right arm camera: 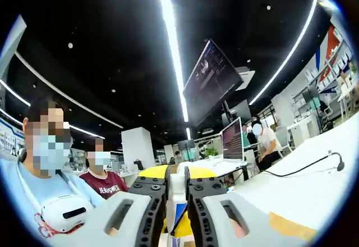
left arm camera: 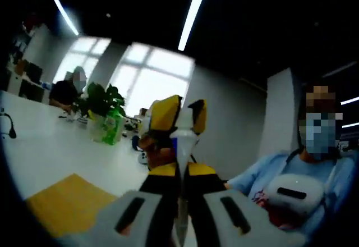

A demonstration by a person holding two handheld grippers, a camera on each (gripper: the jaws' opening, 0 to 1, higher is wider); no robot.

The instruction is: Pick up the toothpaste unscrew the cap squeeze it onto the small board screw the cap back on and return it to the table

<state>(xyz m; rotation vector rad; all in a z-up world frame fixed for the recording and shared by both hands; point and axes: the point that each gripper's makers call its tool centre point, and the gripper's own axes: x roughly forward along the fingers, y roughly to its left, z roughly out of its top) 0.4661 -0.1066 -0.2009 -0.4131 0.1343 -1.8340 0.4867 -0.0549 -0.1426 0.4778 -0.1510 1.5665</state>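
Behind a white bench with a wooden small board at lower left, the left hand-held gripper clamps the toothpaste tube, and the right hand-held gripper pinches its cap; the tube looks light, soft, so grip gently near the neck.

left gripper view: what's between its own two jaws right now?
The toothpaste tube stands upright between them, held by the left gripper; the right gripper closes on its cap end.
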